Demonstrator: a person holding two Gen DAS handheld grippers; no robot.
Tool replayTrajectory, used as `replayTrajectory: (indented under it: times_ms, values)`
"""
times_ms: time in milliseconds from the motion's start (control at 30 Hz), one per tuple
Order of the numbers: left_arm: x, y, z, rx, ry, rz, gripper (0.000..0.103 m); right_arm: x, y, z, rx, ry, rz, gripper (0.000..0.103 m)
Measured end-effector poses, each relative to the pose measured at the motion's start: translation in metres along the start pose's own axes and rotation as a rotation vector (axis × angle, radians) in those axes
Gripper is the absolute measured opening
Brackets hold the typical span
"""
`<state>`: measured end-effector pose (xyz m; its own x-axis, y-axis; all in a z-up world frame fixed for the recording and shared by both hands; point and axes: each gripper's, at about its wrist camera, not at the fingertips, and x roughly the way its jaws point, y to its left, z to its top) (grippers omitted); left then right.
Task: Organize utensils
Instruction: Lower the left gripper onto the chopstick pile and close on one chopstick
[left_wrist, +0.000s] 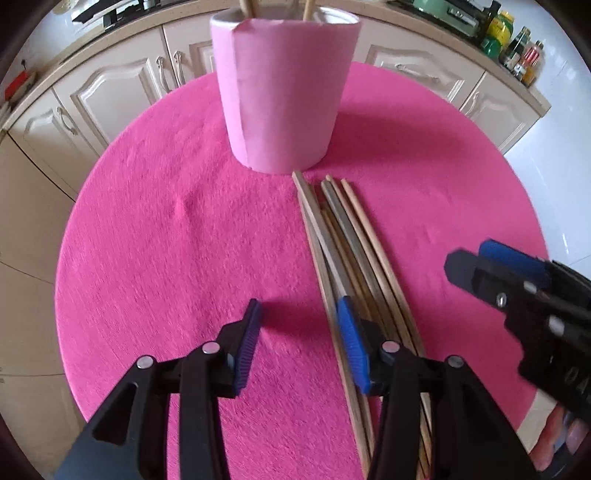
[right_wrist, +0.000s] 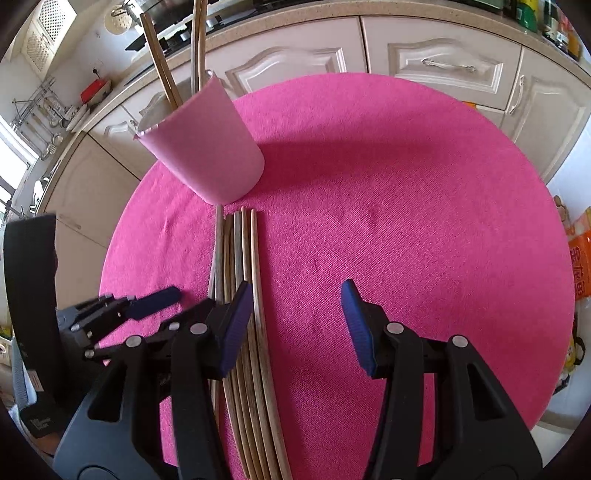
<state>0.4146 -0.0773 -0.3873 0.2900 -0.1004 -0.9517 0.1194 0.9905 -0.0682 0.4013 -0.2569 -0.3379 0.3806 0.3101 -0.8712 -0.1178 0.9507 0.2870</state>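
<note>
A pink cup (left_wrist: 282, 92) stands at the far side of a round pink mat (left_wrist: 166, 258) and holds a few chopsticks (right_wrist: 162, 70). Several wooden chopsticks (left_wrist: 343, 236) lie in a bundle in front of it, also in the right wrist view (right_wrist: 243, 258). My left gripper (left_wrist: 301, 347) is open and empty, low over the mat, its right finger (left_wrist: 352, 347) over the bundle's left side. My right gripper (right_wrist: 295, 325) is open and empty, its left finger (right_wrist: 232, 328) over the bundle. The cup shows at the left in the right wrist view (right_wrist: 207, 147).
Cream kitchen cabinets (left_wrist: 122, 85) and a counter run behind the table. Bottles (left_wrist: 517, 48) stand on the counter at the right. The right gripper (left_wrist: 524, 291) shows in the left wrist view, and the left gripper (right_wrist: 122, 310) shows in the right wrist view.
</note>
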Motion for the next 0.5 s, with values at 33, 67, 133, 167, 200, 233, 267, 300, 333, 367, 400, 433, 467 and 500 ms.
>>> replayTrajectory:
  times_ms: [33, 67, 133, 167, 200, 233, 267, 300, 333, 367, 400, 433, 467, 500]
  values:
    - [0.0, 0.001, 0.004, 0.0, 0.013, 0.004, 0.045, 0.001, 0.0, 0.0, 0.0, 0.006, 0.0, 0.05]
    - [0.001, 0.002, 0.007, 0.002, 0.026, 0.004, 0.045, 0.003, 0.0, 0.0, -0.002, 0.014, 0.0, 0.05]
    - [0.0, 0.003, 0.009, 0.017, 0.044, 0.021, 0.045, 0.007, 0.001, 0.0, -0.011, 0.04, 0.006, 0.05]
    - [0.0, 0.002, 0.009, 0.032, 0.054, 0.042, 0.045, 0.008, 0.001, -0.001, -0.015, 0.049, 0.007, 0.05]
    - [-0.001, 0.002, 0.009, 0.05, 0.065, 0.052, 0.045, 0.009, 0.002, -0.001, -0.019, 0.055, 0.007, 0.05]
    - [-0.001, 0.003, 0.01, 0.052, 0.073, 0.048, 0.045, 0.011, 0.003, -0.001, -0.027, 0.067, 0.007, 0.05]
    - [0.001, 0.005, 0.012, 0.039, 0.084, 0.036, 0.045, 0.012, 0.004, -0.001, -0.03, 0.074, 0.011, 0.05]
    - [0.002, 0.009, 0.013, 0.013, 0.094, 0.018, 0.045, 0.015, 0.005, -0.001, -0.033, 0.084, 0.013, 0.05]
    - [0.003, 0.01, 0.015, -0.004, 0.098, 0.008, 0.045, 0.017, 0.006, 0.0, -0.039, 0.096, 0.011, 0.05]
    - [0.004, 0.01, 0.015, -0.005, 0.098, 0.006, 0.044, 0.02, 0.007, 0.001, -0.045, 0.108, 0.01, 0.047]
    - [0.004, 0.008, 0.016, 0.001, 0.095, 0.007, 0.043, 0.022, 0.008, 0.002, -0.049, 0.119, 0.003, 0.046]
    - [0.004, 0.007, 0.016, 0.008, 0.093, 0.012, 0.043, 0.025, 0.009, 0.003, -0.057, 0.131, -0.008, 0.043]
    - [0.004, 0.006, 0.015, 0.017, 0.089, 0.016, 0.043, 0.027, 0.01, 0.004, -0.065, 0.142, -0.009, 0.038]
    - [0.004, 0.006, 0.012, 0.02, 0.086, 0.017, 0.042, 0.03, 0.011, 0.005, -0.075, 0.156, -0.005, 0.036]
